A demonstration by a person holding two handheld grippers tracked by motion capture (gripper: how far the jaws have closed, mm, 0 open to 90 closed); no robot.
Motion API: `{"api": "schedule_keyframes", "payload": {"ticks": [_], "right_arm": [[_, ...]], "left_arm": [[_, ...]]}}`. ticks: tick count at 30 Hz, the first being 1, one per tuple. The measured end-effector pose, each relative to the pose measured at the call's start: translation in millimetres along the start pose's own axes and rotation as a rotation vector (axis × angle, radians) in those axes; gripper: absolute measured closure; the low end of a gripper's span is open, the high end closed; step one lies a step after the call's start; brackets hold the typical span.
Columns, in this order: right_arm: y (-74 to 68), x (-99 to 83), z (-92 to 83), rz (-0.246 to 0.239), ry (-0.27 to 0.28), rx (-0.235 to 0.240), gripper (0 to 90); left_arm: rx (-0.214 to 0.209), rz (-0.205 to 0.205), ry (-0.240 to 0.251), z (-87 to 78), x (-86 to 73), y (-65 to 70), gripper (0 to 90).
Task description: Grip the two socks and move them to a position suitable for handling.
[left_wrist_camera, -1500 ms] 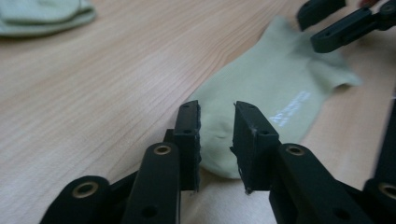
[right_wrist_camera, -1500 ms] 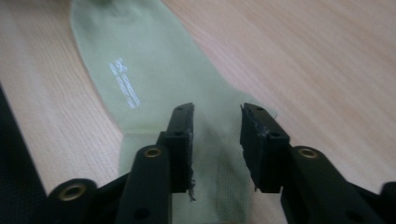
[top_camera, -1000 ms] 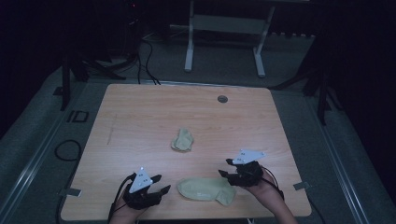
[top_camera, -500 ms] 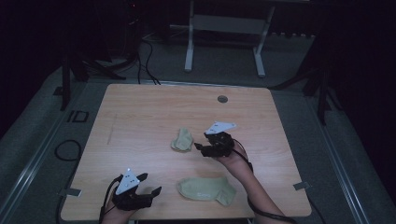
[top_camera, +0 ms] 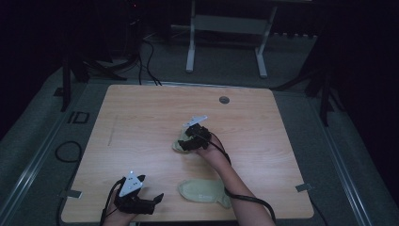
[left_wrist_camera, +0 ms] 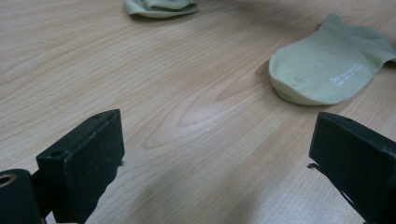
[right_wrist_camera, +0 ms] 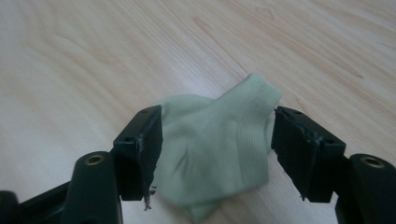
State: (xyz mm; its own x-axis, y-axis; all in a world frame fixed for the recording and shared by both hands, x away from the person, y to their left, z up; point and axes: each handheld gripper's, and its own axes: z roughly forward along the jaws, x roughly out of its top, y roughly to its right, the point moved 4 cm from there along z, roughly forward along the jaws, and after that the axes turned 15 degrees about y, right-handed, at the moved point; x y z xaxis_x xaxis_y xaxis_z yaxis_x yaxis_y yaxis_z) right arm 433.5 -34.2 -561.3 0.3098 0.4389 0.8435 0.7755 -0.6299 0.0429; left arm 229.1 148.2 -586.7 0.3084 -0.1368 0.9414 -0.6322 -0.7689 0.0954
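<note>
My right gripper (top_camera: 185,142) has crossed from the near right edge of the surface (top_camera: 141,122) to its middle since a second ago, while my left gripper (top_camera: 159,199) has stayed at the near left corner. The right jaws have just been opening and now stand apart on either side of the crumpled pale green sock (right_wrist_camera: 219,154), which lies between them with its ribbed cuff turned away from me; the pads are close to the fabric but not pressing it. The left jaws have just been opening too and now stand wide apart over bare wood with nothing between them. The second pale green sock (top_camera: 204,190) lies flat near the front edge, partly under my right forearm, and the left gripper view shows small white lettering on it (left_wrist_camera: 327,65). The surface is light wood-grain laminate with rounded corners and a round grey cable grommet (top_camera: 224,100) near its far edge. It stands on grey carpet (top_camera: 42,141), where a black cable loops at the left. Beyond the far edge stand the white legs of another table (top_camera: 190,47), and the room behind them is dark.
</note>
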Motion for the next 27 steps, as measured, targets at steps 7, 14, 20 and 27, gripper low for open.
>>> {"api": "schedule_keyframes", "payload": {"ticks": [7, 14, 20, 27], "right_arm": [[-0.8, -13.3, 21.9, 0.011, -0.046, -0.025, 33.1], [-6.1, -18.5, 13.6, 0.029, -0.060, 0.034, 61.0], [-15.0, -18.7, 5.5, -0.023, -0.074, 0.029, 75.5], [-16.8, -11.4, -40.1, -0.038, -0.012, 0.010, 76.1]], "left_arm": [[0.000, -0.019, 0.000, -1.3, -1.2, -3.5, 3.6], [0.004, -0.037, 0.018, -2.6, 0.6, -4.9, 3.6], [0.011, -0.011, 0.013, -1.4, 1.4, -2.4, 3.6], [0.019, -0.042, 0.017, -1.1, 1.1, -4.7, 3.7]]}}
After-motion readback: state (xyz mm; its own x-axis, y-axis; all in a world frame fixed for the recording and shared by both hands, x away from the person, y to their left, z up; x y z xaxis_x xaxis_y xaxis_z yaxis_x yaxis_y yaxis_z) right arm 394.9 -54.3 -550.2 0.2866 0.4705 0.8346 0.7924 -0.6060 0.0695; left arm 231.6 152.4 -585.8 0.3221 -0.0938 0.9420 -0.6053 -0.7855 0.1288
